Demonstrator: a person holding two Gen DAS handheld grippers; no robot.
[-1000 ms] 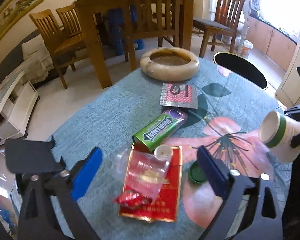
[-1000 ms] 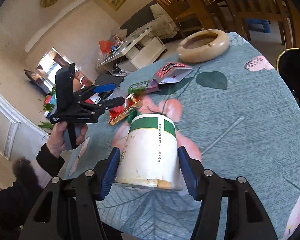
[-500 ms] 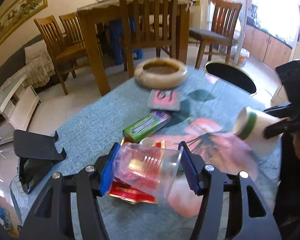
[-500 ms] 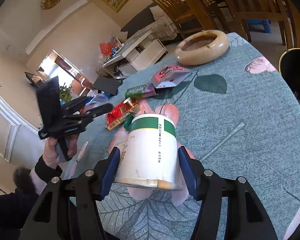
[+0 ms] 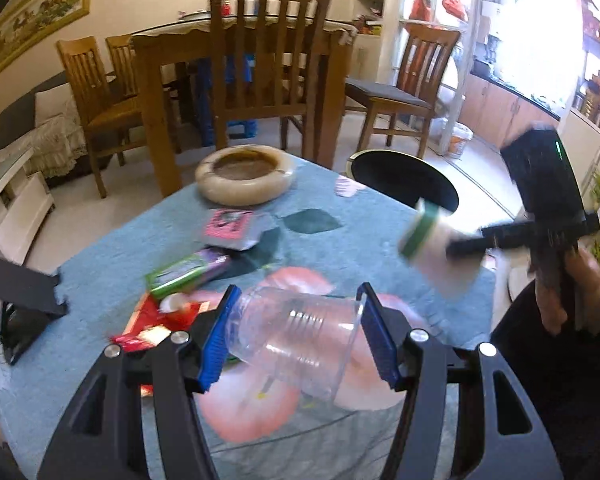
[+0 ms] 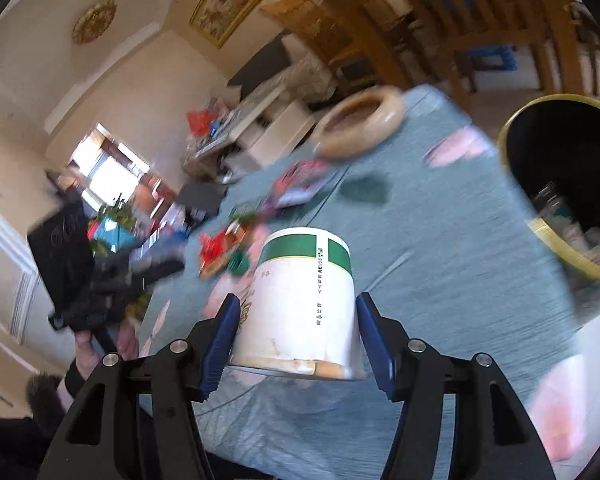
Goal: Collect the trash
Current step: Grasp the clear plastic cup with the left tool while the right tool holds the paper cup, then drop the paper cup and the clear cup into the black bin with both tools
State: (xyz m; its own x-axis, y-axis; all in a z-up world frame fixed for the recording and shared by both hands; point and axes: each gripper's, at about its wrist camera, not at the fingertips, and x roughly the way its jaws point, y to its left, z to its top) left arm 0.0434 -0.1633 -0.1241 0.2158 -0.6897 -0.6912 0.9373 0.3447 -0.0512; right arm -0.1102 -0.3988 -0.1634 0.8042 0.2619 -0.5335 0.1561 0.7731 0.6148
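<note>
My left gripper (image 5: 298, 338) points down at an angle over the near edge of the table (image 5: 100, 248). Its 2 blue pads clamp a clear plastic cup (image 5: 296, 340), which lies on its side between the jaws, mouth toward the right pad and base toward the left pad, lifted clear of the cloth. My left hand (image 6: 100, 344) grips the handle below the tool; a dark sleeve with a fur cuff shows at the wrist.

My right gripper (image 6: 296, 328) also points down at an angle, over the right side of the table. Its jaws are clenched on a white paper cup (image 6: 300, 300) with a green band; the cup points away from me, its open mouth nearest the camera, and the pads press on its sides near the rim. My right hand (image 5: 572, 292) is wrapped around the handle.

The bin (image 6: 540, 224), black inside with a yellow rim, stands off the far right edge of the table and holds some litter. On the table remain a green gum pack (image 5: 188, 272), a red packet (image 5: 156, 320) near the left edge, a pink and grey sachet (image 5: 232, 228) and a round ashtray (image 5: 244, 174) at the far edge. Both views are blurred.
</note>
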